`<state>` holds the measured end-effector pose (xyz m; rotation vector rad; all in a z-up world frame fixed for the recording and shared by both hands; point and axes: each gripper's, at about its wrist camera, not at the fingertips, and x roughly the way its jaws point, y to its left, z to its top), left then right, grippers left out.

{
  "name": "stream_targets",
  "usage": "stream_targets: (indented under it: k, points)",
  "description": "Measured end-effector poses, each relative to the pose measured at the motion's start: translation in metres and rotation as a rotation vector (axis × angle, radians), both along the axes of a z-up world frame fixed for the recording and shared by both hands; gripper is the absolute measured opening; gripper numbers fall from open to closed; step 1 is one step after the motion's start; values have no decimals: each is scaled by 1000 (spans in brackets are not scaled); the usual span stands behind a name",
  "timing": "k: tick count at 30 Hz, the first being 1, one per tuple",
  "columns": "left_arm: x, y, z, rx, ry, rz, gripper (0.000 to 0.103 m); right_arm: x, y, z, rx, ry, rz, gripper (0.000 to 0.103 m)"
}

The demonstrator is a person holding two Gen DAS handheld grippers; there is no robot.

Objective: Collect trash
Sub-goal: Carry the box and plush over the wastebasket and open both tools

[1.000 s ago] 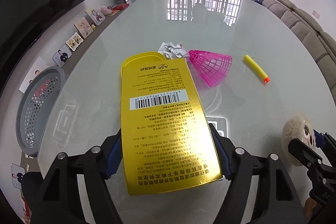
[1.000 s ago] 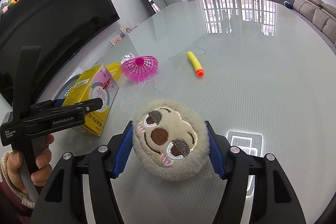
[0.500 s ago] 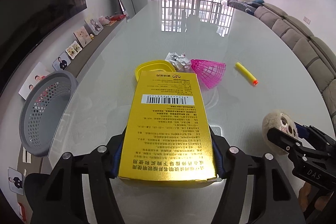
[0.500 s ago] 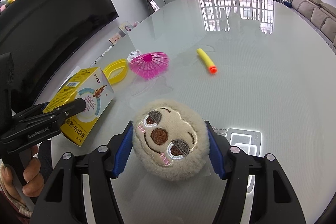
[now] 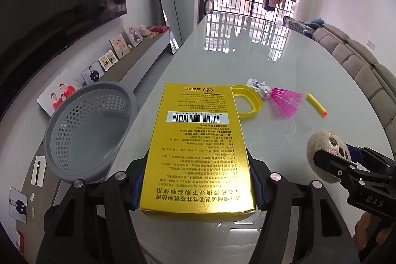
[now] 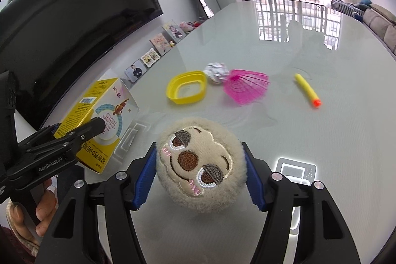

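My left gripper [image 5: 198, 181] is shut on a yellow cardboard box [image 5: 198, 135], held tilted above the glass table near its left edge. Just left of the box and lower stands a grey perforated basket [image 5: 61, 132], which looks empty. My right gripper [image 6: 200, 175] is shut on a round beige plush face [image 6: 200, 160], its blue pads [image 6: 146, 180] pressing both sides. The right wrist view shows the box [image 6: 99, 105] in the left gripper [image 6: 84, 131] at the left, with a hand below it. The plush [image 5: 321, 152] appears at the right of the left wrist view.
On the table [image 6: 321, 140] lie a yellow plastic lid ring [image 6: 186, 87], a crumpled paper ball [image 6: 216, 71], a pink mesh cone [image 6: 247, 85] and a yellow foam dart [image 6: 307, 89]. Photo frames line a low shelf [image 5: 148, 48] beyond the basket. A sofa [image 5: 358, 61] runs along the right.
Both grippers have pulled back and to the left with their loads. The basket has come closer and fuller into view. The table items now sit farther off to the right.
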<state>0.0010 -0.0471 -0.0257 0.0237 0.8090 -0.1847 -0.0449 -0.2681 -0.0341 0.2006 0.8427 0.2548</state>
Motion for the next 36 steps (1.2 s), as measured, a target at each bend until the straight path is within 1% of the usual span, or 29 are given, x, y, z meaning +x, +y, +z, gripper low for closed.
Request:
stream_targets:
  k: [5, 8, 11, 15, 19, 22, 28, 32, 36]
  points:
    - [9, 50, -6, -5, 6, 63, 62, 24, 49, 1, 2, -3, 77, 62]
    - [16, 82, -13, -4, 14, 120, 62, 40, 85, 1, 2, -4, 127, 62]
    - [25, 117, -19, -20, 28, 185, 62, 56, 115, 1, 10, -16, 166, 62]
    - [36, 157, -24, -14, 27, 253, 62, 84, 159, 2, 23, -23, 231, 62]
    - [48, 186, -30, -6, 21, 295, 62, 111, 201, 1, -13, -29, 301, 62]
    - [60, 205, -37, -18, 29, 317, 62, 130, 228, -5, -15, -11, 345, 62]
    - [82, 228, -52, -16, 54, 320, 63, 162, 272, -19, -42, 19, 399, 62]
    - [90, 236, -61, -14, 71, 316, 63, 172, 288, -25, -40, 35, 412, 62]
    - [93, 241, -68, -13, 85, 326, 63, 173, 296, -31, -56, 48, 425, 62]
